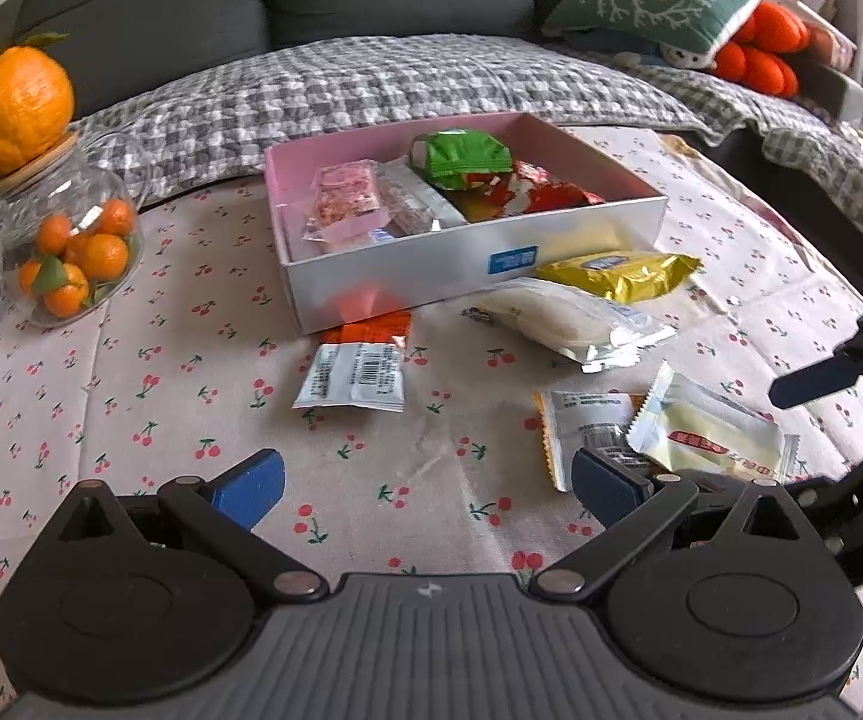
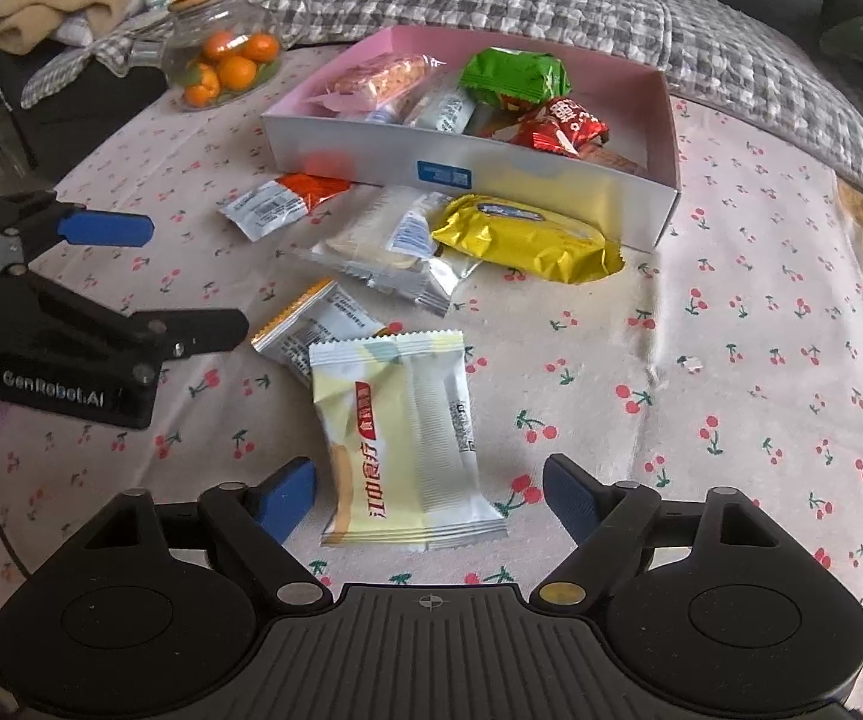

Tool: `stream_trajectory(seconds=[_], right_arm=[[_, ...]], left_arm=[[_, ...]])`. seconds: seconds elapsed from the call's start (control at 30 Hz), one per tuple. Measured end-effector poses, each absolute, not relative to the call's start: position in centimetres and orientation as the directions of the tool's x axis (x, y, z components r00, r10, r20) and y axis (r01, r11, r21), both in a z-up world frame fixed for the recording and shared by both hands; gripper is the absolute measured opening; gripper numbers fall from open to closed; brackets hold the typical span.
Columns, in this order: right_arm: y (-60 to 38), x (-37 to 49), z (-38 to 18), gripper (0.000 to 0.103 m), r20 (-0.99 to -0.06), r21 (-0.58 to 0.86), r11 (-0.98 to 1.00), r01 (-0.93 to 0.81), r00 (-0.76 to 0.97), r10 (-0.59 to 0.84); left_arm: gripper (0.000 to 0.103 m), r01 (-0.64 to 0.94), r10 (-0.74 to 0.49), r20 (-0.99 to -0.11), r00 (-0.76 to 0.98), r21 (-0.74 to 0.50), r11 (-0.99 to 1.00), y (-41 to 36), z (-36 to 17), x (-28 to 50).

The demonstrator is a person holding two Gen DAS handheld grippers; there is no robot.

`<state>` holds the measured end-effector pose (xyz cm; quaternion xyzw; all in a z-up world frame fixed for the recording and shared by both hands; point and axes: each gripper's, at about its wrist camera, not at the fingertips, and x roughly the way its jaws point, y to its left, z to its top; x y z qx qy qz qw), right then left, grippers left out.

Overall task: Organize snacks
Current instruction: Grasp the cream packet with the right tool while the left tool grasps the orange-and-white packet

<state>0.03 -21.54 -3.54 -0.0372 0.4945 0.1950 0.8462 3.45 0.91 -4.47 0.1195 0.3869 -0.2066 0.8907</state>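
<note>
Right gripper [image 2: 428, 495] is spread wide with a pale yellow biscuit packet [image 2: 401, 438] lying flat between its fingers, red Chinese label on it, not pinched. Left gripper [image 1: 425, 483] is wide open too, over bare cherry-print cloth [image 1: 131, 372]; "GenRobot.AI" reads on its side. The snack box [image 1: 407, 276], pink inside, sits beyond the loose packets, with open cloth on the right.
</note>
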Motion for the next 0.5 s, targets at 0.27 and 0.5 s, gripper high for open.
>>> stream_trajectory(seconds=[0.27,0.5], right_arm=[[-22.5,0.5,-3.2,0.048,-0.878,0.107,0.948,-0.3,0.419,0.232],[-24.7,0.8,-3.4,0.048,-0.891,0.118,0.97,-0.213,0.409,0.198]], left_arm=[[0.102,0.553,-0.309,-0.737,0.601,0.104,0.827,-0.8,-4.7,2.8],[0.101,0.663,-0.347,-0.744,0.57,0.168,0.729,-3.5,-5.3,1.7]])
